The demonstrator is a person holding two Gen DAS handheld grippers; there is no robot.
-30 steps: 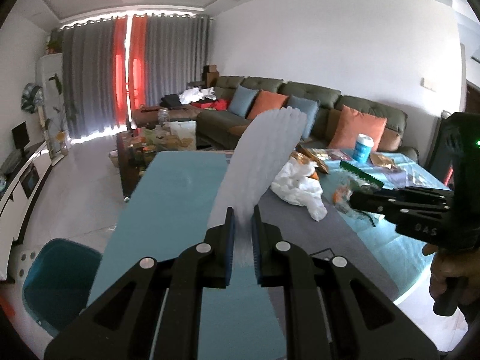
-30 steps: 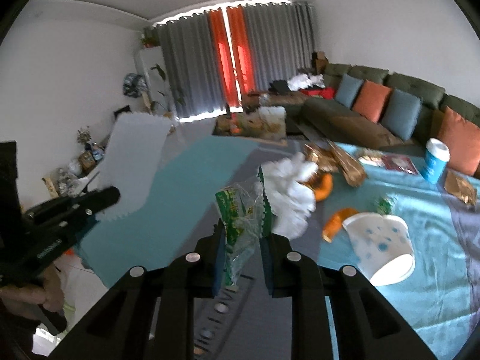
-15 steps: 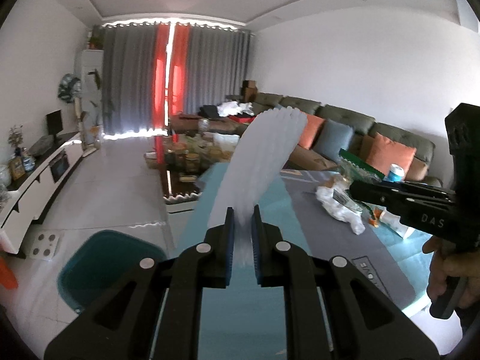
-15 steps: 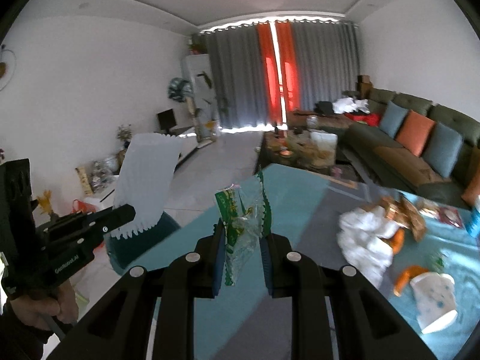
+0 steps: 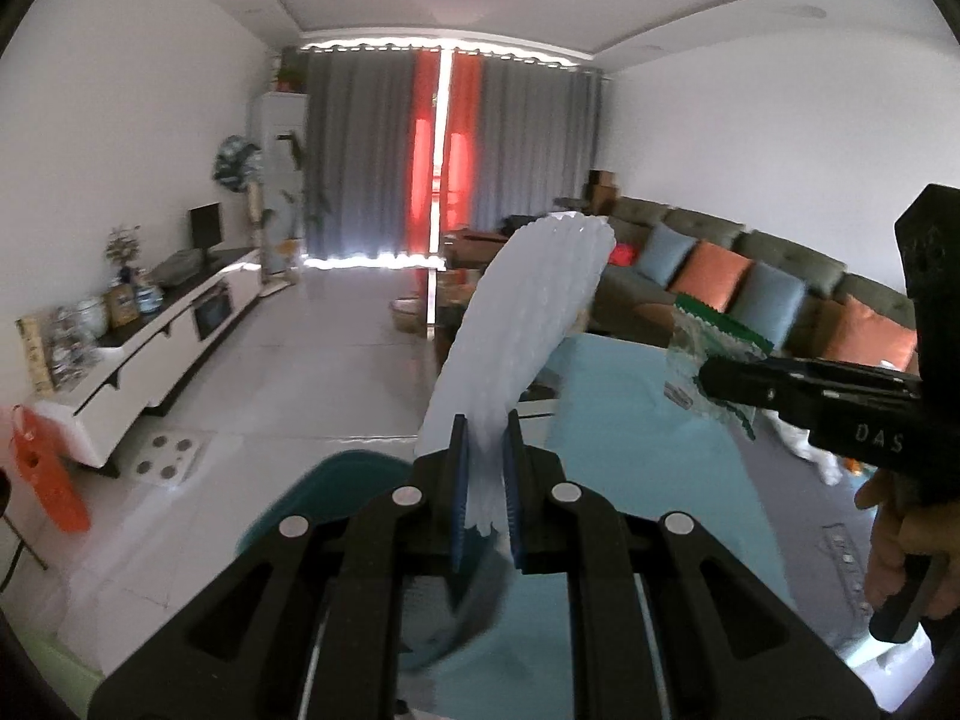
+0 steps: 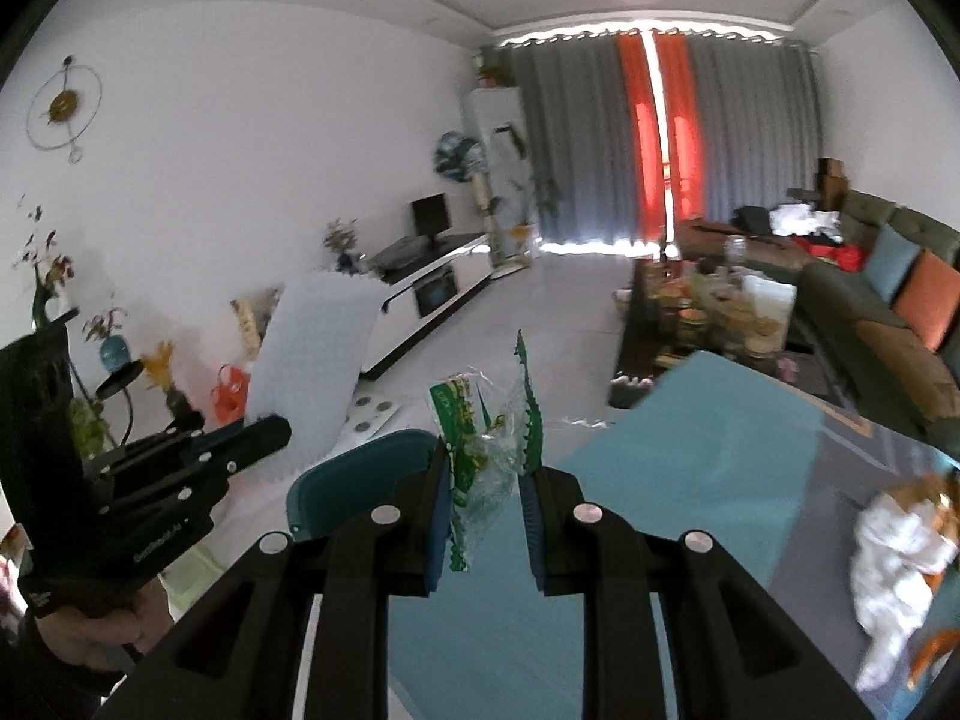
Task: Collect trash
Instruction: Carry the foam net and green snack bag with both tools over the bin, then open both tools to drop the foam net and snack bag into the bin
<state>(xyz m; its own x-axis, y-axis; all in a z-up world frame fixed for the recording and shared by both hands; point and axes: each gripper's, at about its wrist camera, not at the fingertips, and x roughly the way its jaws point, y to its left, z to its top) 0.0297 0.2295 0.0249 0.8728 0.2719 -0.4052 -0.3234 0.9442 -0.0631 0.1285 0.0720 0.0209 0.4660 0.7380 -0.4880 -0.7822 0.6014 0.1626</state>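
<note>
Both claws have swung away from the littered counter toward the teal bin (image 5: 336,480), which now sits nearer, just below the left claw's tips. Left claw (image 5: 485,480) is clenched on a white foam sheet (image 5: 522,324) that rises toward 1 o'clock. Right claw (image 6: 485,510) grasps a crumpled clear wrapper with green print (image 6: 486,450), its blue pads standing visibly apart around it; the bin (image 6: 360,474) lies at 10 o'clock from its tips. Crumpled white paper (image 6: 900,546) remains on the teal counter (image 6: 690,468) at 3 o'clock.
</note>
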